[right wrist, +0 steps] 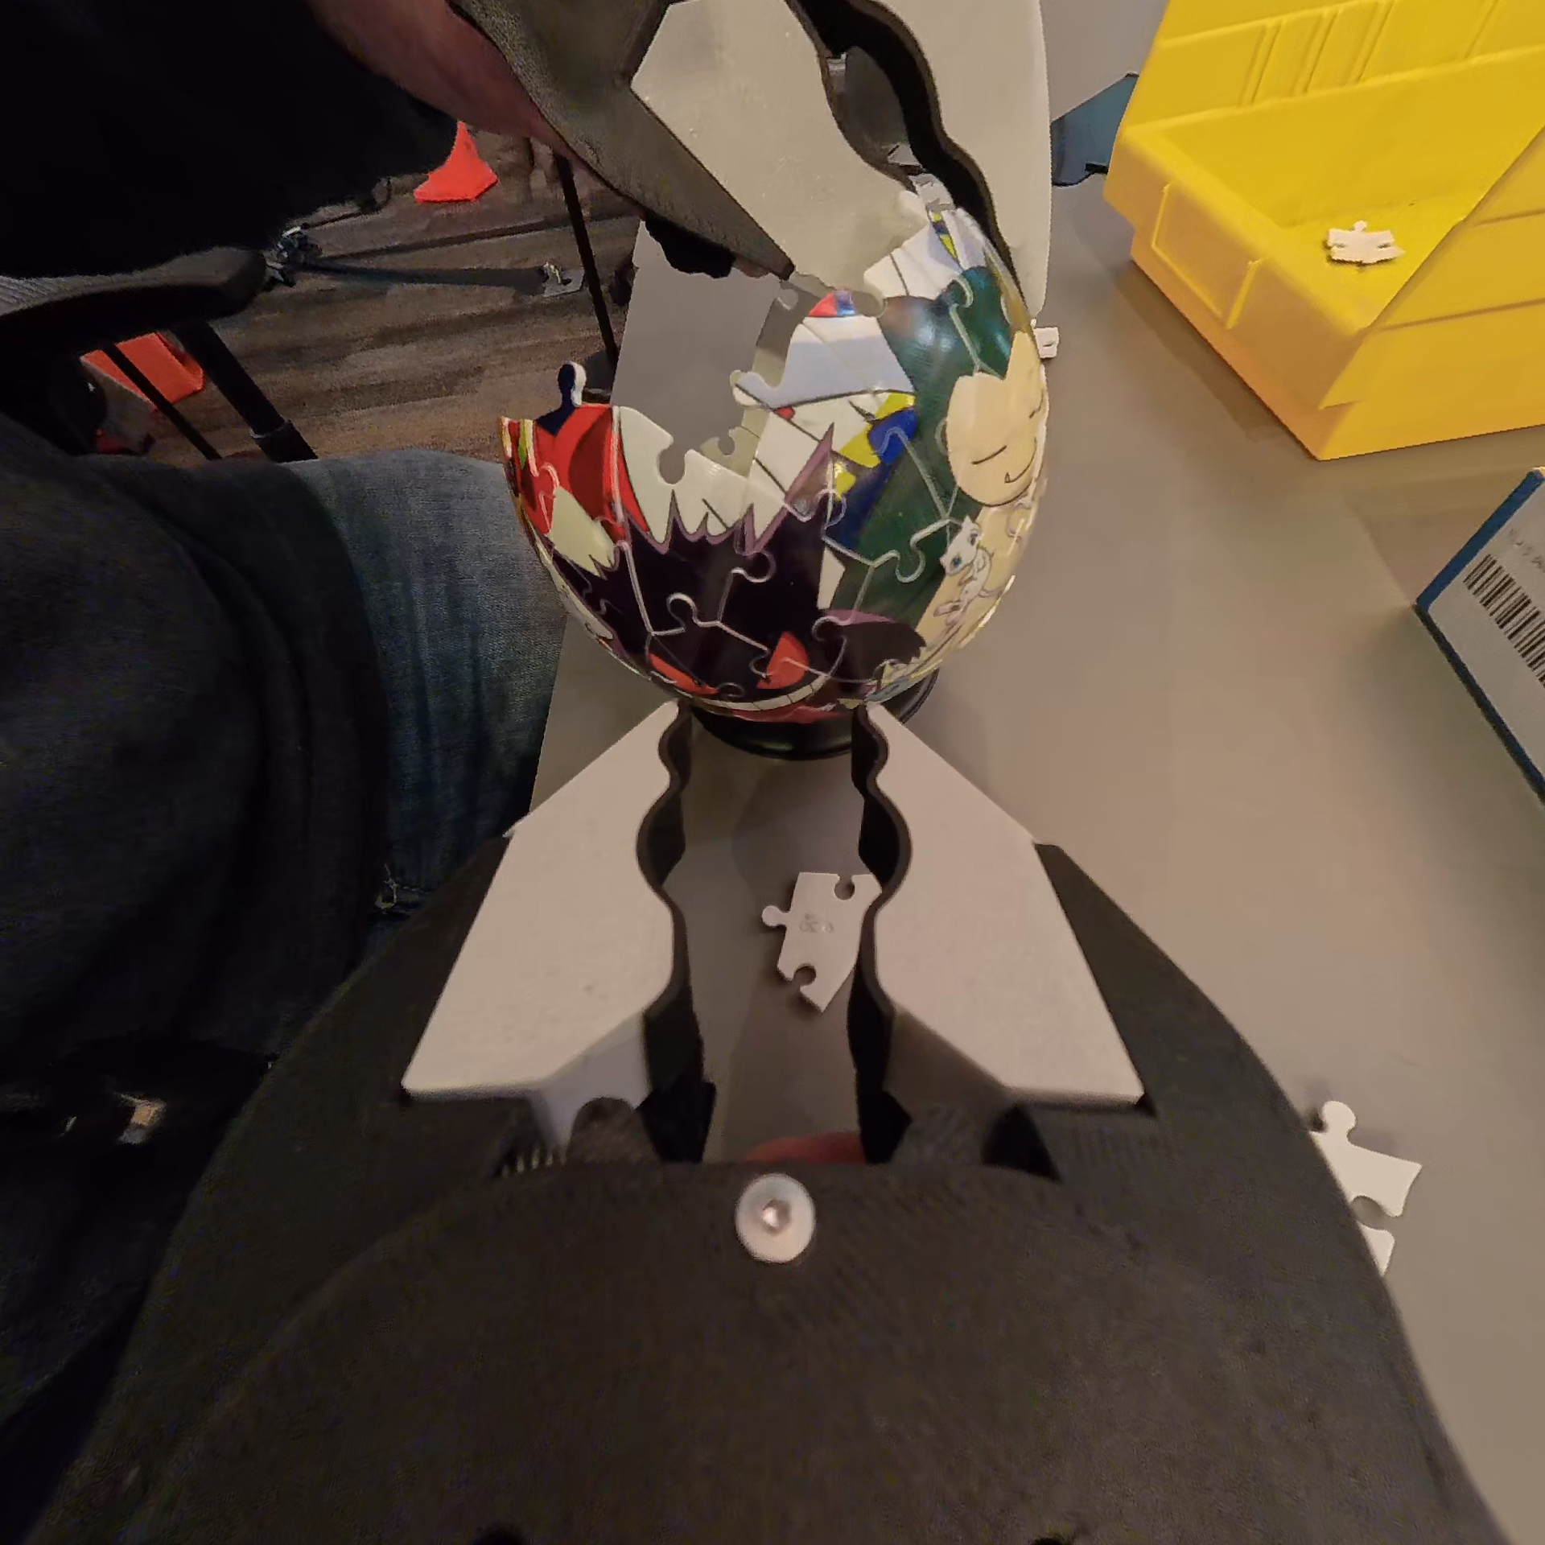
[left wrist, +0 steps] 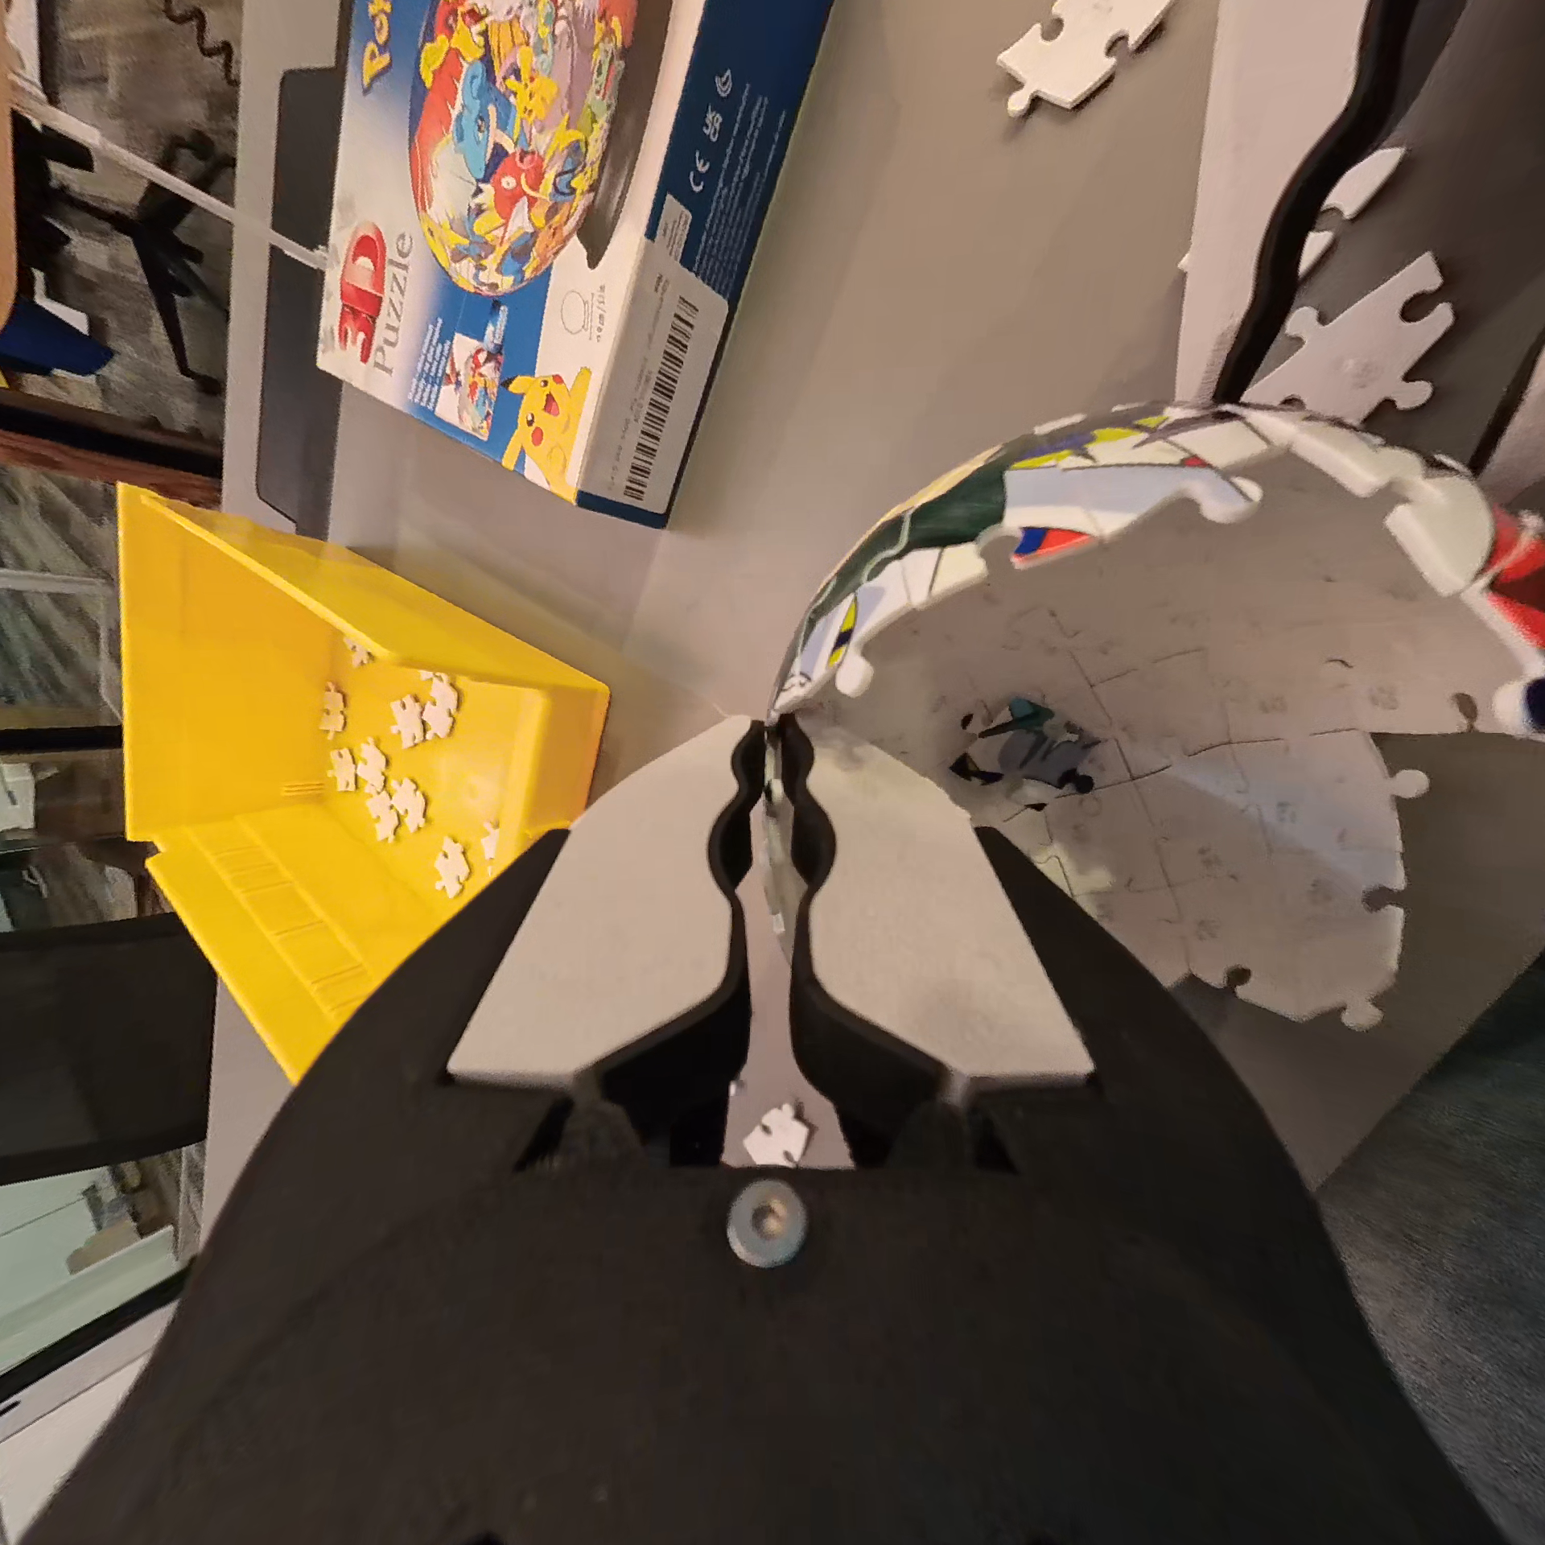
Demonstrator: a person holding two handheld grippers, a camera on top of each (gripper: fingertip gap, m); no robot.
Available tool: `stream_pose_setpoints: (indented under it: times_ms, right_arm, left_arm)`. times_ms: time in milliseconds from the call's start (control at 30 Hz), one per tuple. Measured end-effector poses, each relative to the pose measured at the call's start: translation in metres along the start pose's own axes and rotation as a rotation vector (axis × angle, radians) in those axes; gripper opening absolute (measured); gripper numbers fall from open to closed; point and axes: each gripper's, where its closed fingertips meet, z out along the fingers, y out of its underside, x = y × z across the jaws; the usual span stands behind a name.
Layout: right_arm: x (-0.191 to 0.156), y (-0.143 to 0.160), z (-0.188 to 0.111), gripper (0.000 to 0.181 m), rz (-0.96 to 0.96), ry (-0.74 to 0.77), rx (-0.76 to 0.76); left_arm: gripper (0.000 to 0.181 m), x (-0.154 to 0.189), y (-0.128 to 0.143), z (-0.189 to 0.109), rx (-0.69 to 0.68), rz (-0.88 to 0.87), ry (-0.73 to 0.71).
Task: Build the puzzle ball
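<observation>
The partly built puzzle ball (right wrist: 786,535) is an open coloured shell on a black stand (right wrist: 907,698) on the grey table. My left gripper (left wrist: 773,740) is shut on the ball's rim; the ball's white inside (left wrist: 1212,711) faces this view. It also shows in the right wrist view (right wrist: 920,184), clamped on the top edge. My right gripper (right wrist: 773,736) is open and empty, low in front of the stand. A white loose piece (right wrist: 823,928) lies face down on the table between its fingers.
A yellow bin (left wrist: 251,635) holds several white pieces; it also shows in the right wrist view (right wrist: 1338,209). The puzzle box (left wrist: 543,251) lies beyond it. Loose pieces lie on the table (left wrist: 1078,50) (right wrist: 1363,1170). A person's leg (right wrist: 251,669) is at the table's left edge. My right fingertips sit around 11 cm from my left ones.
</observation>
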Motion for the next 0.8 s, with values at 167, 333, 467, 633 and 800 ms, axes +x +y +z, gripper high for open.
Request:
stream_pose_setpoints:
  times_ms: [167,333,467,633,800]
  right_arm:
    - [0.0,0.0,0.0,0.037,-0.001,-0.003,0.0]
    - [0.001,-0.001,-0.001,0.037,0.001,-0.001,0.004]
    - [0.002,-0.002,-0.001,0.037,0.01,-0.001,0.007]
    - [0.001,-0.004,-0.001,0.038,0.015,-0.002,0.01]
    - [0.003,-0.01,-0.002,0.038,0.019,0.004,0.021]
  left_arm:
    - [0.009,-0.001,-0.001,0.001,0.015,-0.001,-0.012]
    - [0.005,0.0,0.0,0.003,0.009,0.01,-0.011]
    - [0.004,-0.002,-0.002,-0.001,0.024,0.012,-0.032]
    - [0.003,-0.009,-0.004,-0.009,0.045,0.011,-0.1]
    - [0.003,-0.014,-0.006,-0.012,0.057,0.005,-0.158]
